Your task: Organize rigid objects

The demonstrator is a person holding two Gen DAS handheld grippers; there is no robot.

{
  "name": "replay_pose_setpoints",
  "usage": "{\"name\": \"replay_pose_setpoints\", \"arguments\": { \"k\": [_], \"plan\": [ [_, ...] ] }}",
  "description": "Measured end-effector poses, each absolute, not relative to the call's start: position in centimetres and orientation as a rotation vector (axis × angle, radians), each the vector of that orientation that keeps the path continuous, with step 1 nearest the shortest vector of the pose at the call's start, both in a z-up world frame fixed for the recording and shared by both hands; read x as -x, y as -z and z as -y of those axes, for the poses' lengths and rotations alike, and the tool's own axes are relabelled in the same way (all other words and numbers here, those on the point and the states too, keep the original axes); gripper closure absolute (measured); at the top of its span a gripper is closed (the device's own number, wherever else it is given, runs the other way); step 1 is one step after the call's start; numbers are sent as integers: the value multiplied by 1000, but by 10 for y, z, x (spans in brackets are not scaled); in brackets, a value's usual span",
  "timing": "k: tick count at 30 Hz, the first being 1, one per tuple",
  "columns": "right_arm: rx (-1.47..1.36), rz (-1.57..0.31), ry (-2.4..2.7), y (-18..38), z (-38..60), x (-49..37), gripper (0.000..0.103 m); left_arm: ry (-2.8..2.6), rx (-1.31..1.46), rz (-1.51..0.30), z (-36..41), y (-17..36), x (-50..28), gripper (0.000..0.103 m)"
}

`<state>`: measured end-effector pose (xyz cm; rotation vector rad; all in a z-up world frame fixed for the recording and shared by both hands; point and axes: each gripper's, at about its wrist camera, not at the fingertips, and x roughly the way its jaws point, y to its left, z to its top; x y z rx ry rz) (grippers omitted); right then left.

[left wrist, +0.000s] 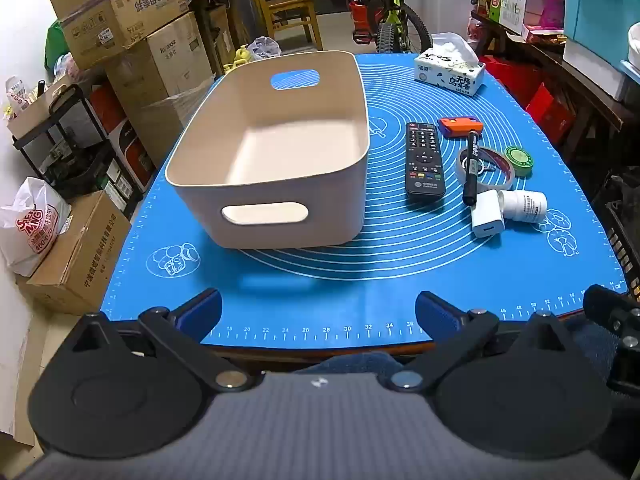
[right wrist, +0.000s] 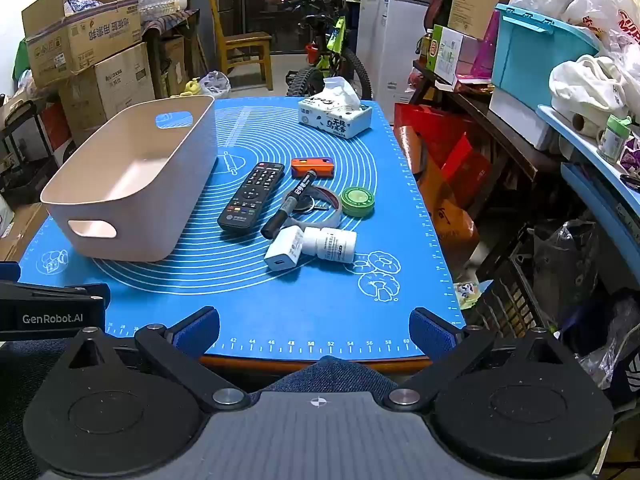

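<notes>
An empty beige bin [left wrist: 276,148] [right wrist: 132,184] stands on the left of the blue mat [left wrist: 360,288] [right wrist: 280,312]. Right of it lie a black remote [left wrist: 424,160] [right wrist: 254,196], an orange block [left wrist: 460,125] [right wrist: 312,167], a black marker [left wrist: 471,168] [right wrist: 290,204] across a clear tape roll [left wrist: 505,165] [right wrist: 334,207], a green tape roll [left wrist: 519,159] [right wrist: 358,201], a white charger [left wrist: 488,218] [right wrist: 285,254] and a white pill bottle [left wrist: 522,206] [right wrist: 330,245]. My left gripper [left wrist: 318,312] and right gripper [right wrist: 314,326] are open and empty at the mat's near edge.
A tissue box [left wrist: 450,70] [right wrist: 334,114] stands at the mat's far right. Cardboard boxes [left wrist: 132,40] stack on the left. Shelves with clutter [right wrist: 560,120] run along the right. A bicycle [right wrist: 332,60] and wooden chair [left wrist: 288,8] stand behind the table.
</notes>
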<state>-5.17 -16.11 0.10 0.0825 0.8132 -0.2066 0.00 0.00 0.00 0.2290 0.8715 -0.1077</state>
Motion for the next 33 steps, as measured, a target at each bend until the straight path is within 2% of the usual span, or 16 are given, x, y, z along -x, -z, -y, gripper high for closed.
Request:
{"name": "replay_pose_setpoints", "arguments": {
  "k": [33],
  "plan": [
    [-81, -810, 206, -2, 160, 52, 2, 106, -233, -875, 0, 0, 0, 1]
  ]
}}
